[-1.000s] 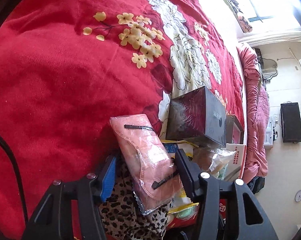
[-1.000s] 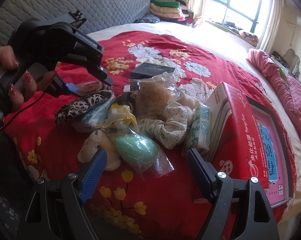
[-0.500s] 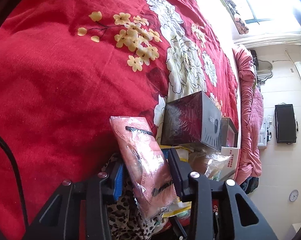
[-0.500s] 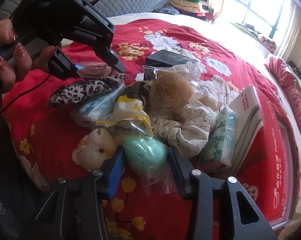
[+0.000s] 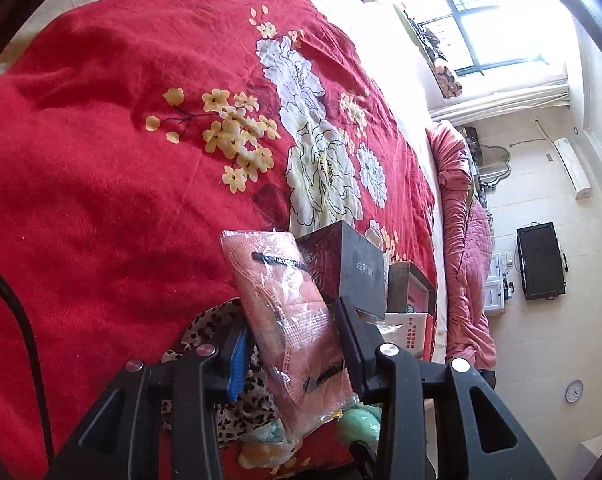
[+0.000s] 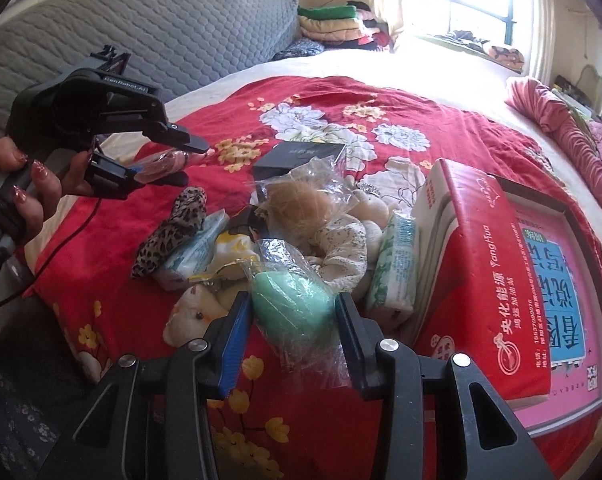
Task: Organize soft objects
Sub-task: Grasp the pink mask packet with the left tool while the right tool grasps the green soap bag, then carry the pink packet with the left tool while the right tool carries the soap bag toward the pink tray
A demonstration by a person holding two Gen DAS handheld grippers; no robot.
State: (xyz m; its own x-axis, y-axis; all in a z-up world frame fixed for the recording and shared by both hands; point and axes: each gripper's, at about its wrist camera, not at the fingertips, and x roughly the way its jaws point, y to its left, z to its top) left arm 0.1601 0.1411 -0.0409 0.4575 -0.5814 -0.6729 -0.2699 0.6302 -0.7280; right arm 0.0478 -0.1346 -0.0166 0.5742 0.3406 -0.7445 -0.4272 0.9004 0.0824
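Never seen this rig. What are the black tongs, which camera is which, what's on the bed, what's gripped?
No robot: a person's hand carries hand-held tongs, each with a fisheye camera looking along its fingers. The left tongs have closed on a pink bagged mask pack. The right view shows the right tongs, whose jaws just closed around a green bagged sponge. On the red floral blanket lies a pile: leopard-print cloth, plush toy, tissue pack, black box, red box.

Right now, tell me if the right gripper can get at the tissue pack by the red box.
Probably not yet: the right gripper is shut on the bagged green sponge. The tissue pack lies uncovered just right of it, against the red box.
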